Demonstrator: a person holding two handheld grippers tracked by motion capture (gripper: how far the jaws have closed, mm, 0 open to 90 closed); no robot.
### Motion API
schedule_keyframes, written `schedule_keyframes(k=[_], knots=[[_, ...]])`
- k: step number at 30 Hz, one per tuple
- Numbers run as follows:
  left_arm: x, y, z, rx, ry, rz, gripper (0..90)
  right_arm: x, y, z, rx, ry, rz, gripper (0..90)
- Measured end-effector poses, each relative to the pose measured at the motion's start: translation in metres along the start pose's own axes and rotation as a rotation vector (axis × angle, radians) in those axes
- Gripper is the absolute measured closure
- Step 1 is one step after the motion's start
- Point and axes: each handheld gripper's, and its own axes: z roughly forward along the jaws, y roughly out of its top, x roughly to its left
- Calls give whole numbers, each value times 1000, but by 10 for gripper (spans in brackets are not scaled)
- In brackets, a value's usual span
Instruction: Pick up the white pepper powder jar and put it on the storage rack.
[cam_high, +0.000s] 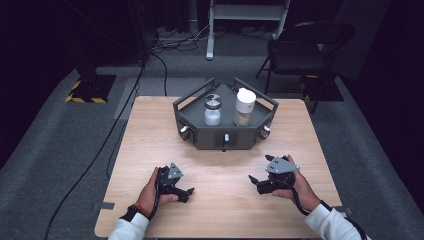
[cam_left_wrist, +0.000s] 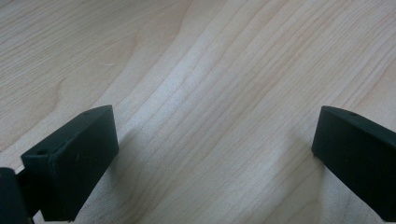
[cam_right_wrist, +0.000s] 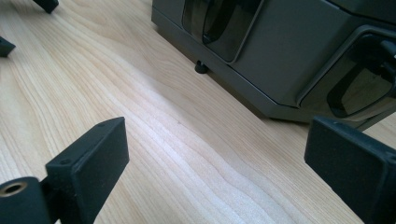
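While 2 jars stand in the grey tray (cam_high: 200, 134), left gripper (cam_high: 190, 191) and right gripper (cam_high: 251, 178) rest near it on the wooden table (cam_high: 150, 130), jaws spread, pinching nothing.

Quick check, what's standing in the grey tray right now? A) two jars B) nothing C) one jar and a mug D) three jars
A: in the high view the tray holds a clear jar with a dark lid and, to its right, a taller jar with a white lid, and nothing else in it.
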Motion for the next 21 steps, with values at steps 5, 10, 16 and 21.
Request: schedule_keyframes(k=[5, 10, 16, 21], knots=[[0, 0, 0, 0, 1, -1, 0, 0, -3, 3, 22, 15, -6, 61], [0, 0, 0, 0, 2, -1, 0, 0, -7, 4, 51, 23, -12, 61], [0, 0, 0, 0, 2, -2, 0, 2, -9, 9, 81, 32, -22, 61], [-1, 0, 0, 0, 3, -2, 0, 4, -12, 14, 109, 42, -31, 61]])
